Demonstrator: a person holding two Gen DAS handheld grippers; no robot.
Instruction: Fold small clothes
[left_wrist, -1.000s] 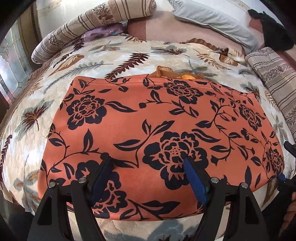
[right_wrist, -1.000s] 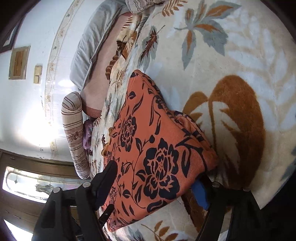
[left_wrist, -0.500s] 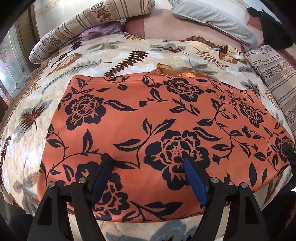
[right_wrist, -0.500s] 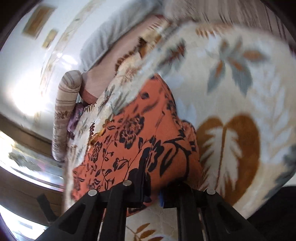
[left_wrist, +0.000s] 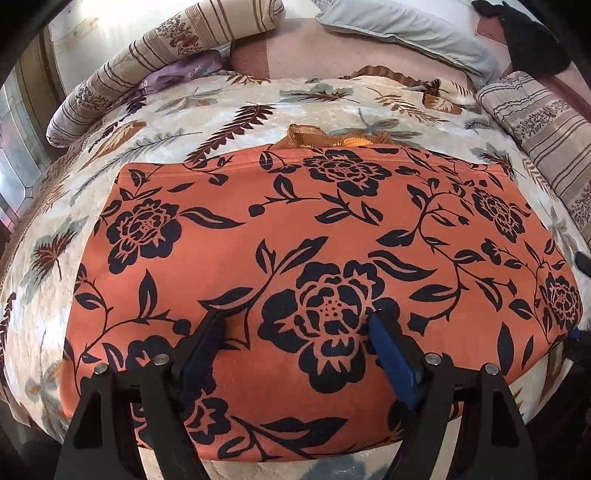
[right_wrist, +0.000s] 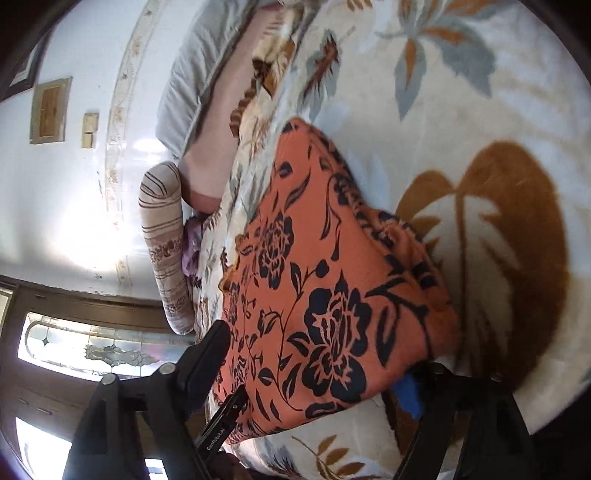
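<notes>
An orange garment with black flowers (left_wrist: 314, 251) lies spread flat on the leaf-patterned blanket (left_wrist: 221, 110); a gold ribbon trim (left_wrist: 317, 136) shows at its far edge. My left gripper (left_wrist: 295, 336) is open, its fingers resting over the garment's near edge. In the right wrist view the same garment (right_wrist: 325, 295) shows from its right end. My right gripper (right_wrist: 317, 369) is open, one finger above the garment's corner and the blue-padded finger (right_wrist: 408, 393) below it.
Striped bolsters lie at the back left (left_wrist: 177, 48) and right (left_wrist: 543, 125) of the bed. A grey pillow (left_wrist: 399, 29) and a black cloth (left_wrist: 532, 40) lie at the head. A purple cloth (left_wrist: 177, 72) sits by the left bolster. A window (right_wrist: 92, 350) is beside the bed.
My right gripper was shut on the garment's corner half a second ago and is now open around it. The left gripper has stayed open over the near edge.
</notes>
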